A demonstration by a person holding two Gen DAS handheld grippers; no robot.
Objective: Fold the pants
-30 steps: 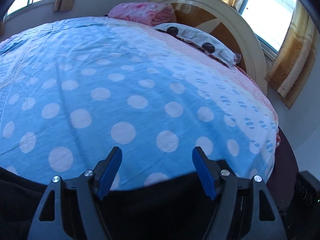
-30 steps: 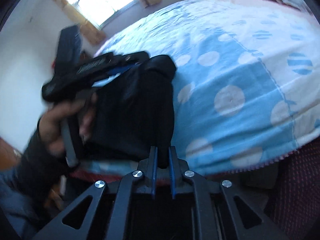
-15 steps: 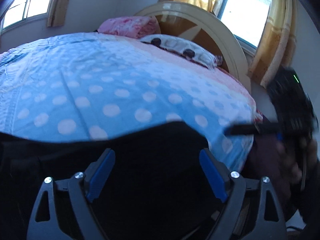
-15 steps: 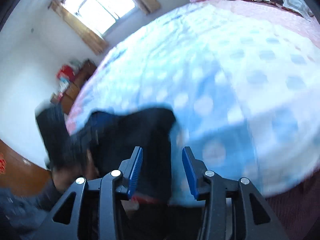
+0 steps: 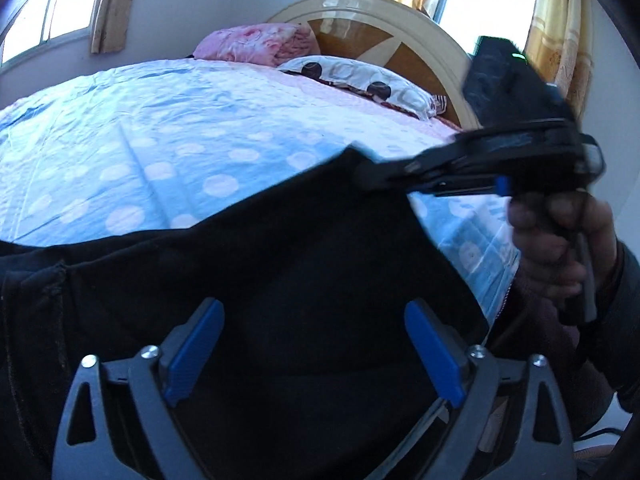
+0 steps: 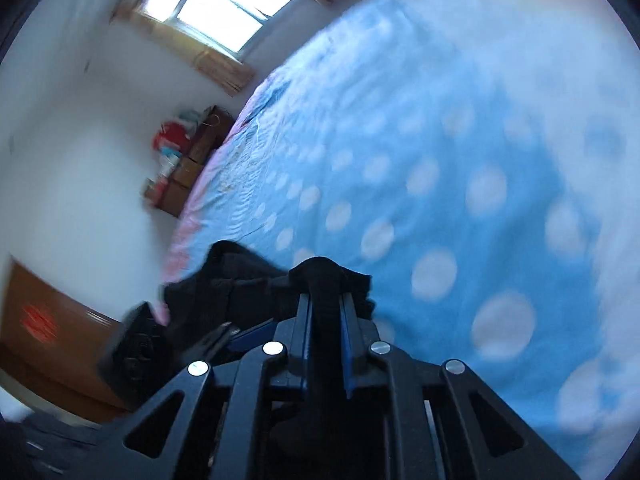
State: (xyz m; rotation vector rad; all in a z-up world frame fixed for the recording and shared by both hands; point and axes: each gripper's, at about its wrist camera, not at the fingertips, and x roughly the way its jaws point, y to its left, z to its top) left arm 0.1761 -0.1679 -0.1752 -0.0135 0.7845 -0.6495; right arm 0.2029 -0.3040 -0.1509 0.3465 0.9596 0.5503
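The black pants (image 5: 280, 264) hang lifted over the near edge of the bed, filling the lower half of the left wrist view. My left gripper (image 5: 314, 344) is open, its blue pads (image 5: 192, 348) spread wide with black cloth behind them and nothing held. My right gripper (image 6: 326, 312) is shut on a fold of the pants (image 6: 326, 280). In the left wrist view the right gripper (image 5: 368, 174) pinches the pants' upper right corner and holds it up.
The bed has a blue sheet with white dots (image 5: 160, 140). A pink blanket (image 5: 256, 42), a spotted pillow (image 5: 360, 80) and a rounded headboard (image 5: 400, 12) are at the far end. Boxes and red things (image 6: 180, 160) stand by the wall.
The right gripper opened half a second ago and has shut again on the pants' corner, lifting it. The left gripper stayed open while the black cloth rose in front of it.
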